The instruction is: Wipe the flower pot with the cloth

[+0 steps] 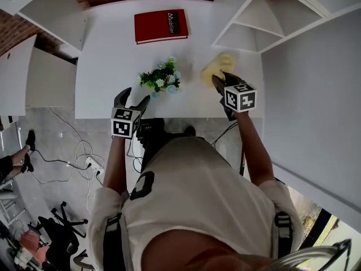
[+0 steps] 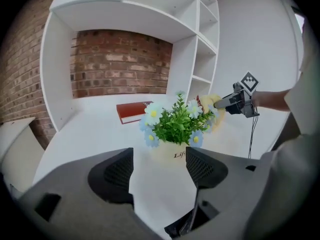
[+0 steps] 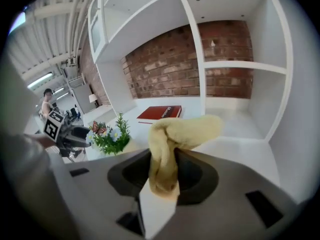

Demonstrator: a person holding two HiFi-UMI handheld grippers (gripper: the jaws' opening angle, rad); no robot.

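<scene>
Cloth (image 3: 169, 143), soft yellow fabric, clenched in right tool (image 1: 221, 78); left tool (image 2: 159, 168) released, empty, near cream flower pot (image 2: 171, 153) of blue daisies (image 2: 152, 115) on white tabletop (image 1: 113, 55). Risk: light, unsteadied pot may topple under wiping pressure.

I have open room on the white tabletop (image 1: 107, 55) left of the cream flower pot with green leaves and blue-and-white daisies (image 1: 161, 79), and a free strip between it and the flat red book (image 1: 161, 26) at the back. To the right, the white shelf unit (image 1: 265, 18) hems in my right gripper (image 1: 221, 79), and the bunched yellow cloth (image 1: 219, 65) clamped in it hangs between pot and shelves. My left gripper (image 1: 133, 99), jaws apart, faces the pot along an open line.
</scene>
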